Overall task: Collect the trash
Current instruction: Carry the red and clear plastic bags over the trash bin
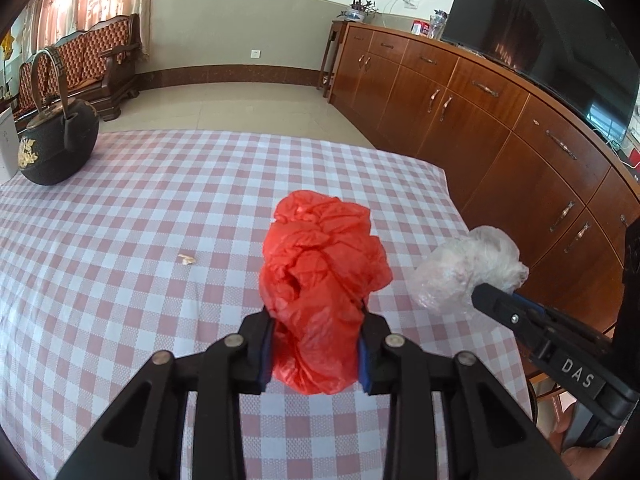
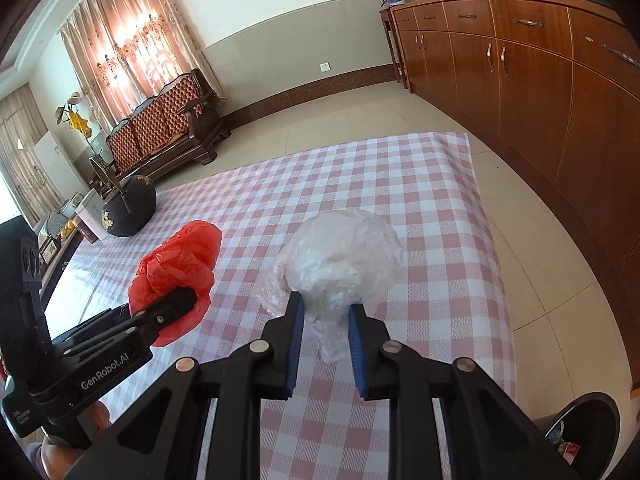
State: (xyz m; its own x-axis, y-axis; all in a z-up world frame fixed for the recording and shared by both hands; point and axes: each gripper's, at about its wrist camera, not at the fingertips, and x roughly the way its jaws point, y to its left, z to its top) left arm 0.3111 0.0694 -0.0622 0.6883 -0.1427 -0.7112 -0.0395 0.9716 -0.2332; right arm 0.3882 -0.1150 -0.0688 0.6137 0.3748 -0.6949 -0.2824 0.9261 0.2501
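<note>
My left gripper (image 1: 316,320) is shut on a crumpled red plastic bag (image 1: 320,272) and holds it above the checked tablecloth (image 1: 140,240). My right gripper (image 2: 325,308) is shut on a crumpled clear plastic bag (image 2: 340,256), also above the table. The right gripper and its clear bag (image 1: 468,268) show at the right of the left wrist view. The left gripper and the red bag (image 2: 176,268) show at the left of the right wrist view. A small pale scrap (image 1: 186,259) lies on the cloth left of the red bag.
A black iron teapot (image 1: 56,144) stands at the table's far left corner beside a white box (image 2: 92,212). A wooden cabinet (image 1: 480,120) with a TV runs along the right. A dark bin (image 2: 580,432) with some trash sits on the floor at lower right. A sofa (image 2: 164,128) stands by the far wall.
</note>
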